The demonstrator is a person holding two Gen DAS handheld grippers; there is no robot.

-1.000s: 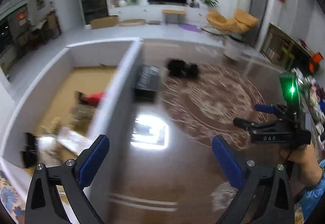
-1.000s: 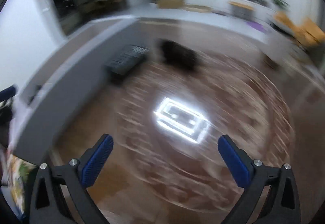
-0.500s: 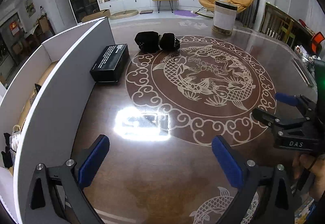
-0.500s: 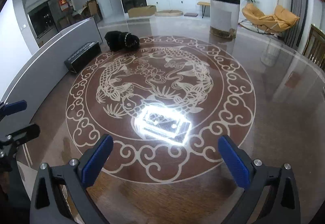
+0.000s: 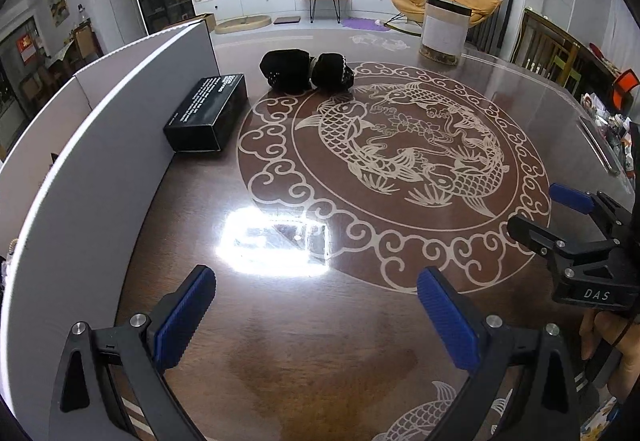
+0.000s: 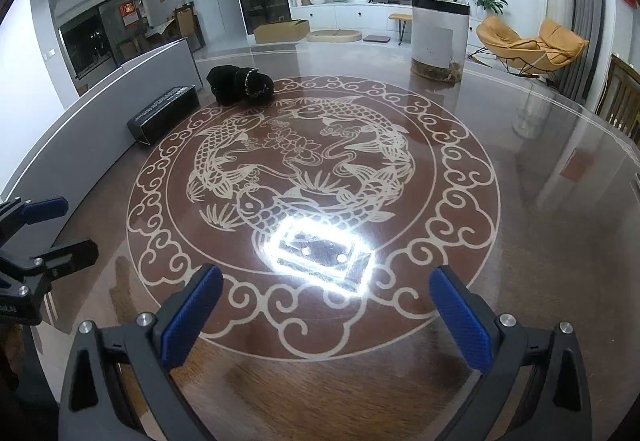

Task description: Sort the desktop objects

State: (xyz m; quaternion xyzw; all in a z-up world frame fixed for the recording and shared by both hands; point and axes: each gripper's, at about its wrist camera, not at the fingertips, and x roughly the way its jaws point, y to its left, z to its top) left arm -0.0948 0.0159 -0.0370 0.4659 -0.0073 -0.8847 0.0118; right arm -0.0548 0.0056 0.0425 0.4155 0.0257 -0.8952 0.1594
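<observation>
A long black box [image 5: 207,112] with white print lies on the glossy brown table [image 5: 320,341], against a tall grey bin wall [image 5: 92,169]. Behind it sits a black fabric bundle [image 5: 306,69]. In the right wrist view the black box [image 6: 164,113] and the bundle [image 6: 240,84] are far off at the left. My left gripper [image 5: 316,309] is open and empty above the near table. My right gripper [image 6: 326,311] is also open and empty; it shows at the right edge of the left wrist view [image 5: 552,213], held by a hand [image 5: 612,345].
A tall cylindrical container [image 5: 445,29] stands at the table's far side, also seen as the container [image 6: 439,39]. The grey bin wall [image 6: 100,129] runs along the table's left. A lamp glare [image 6: 320,253] lies on the fish pattern. A living room lies beyond.
The left gripper swung right, from over the bin's inside to facing the table. Both views went from blurred to steady. Both grippers stayed open.
</observation>
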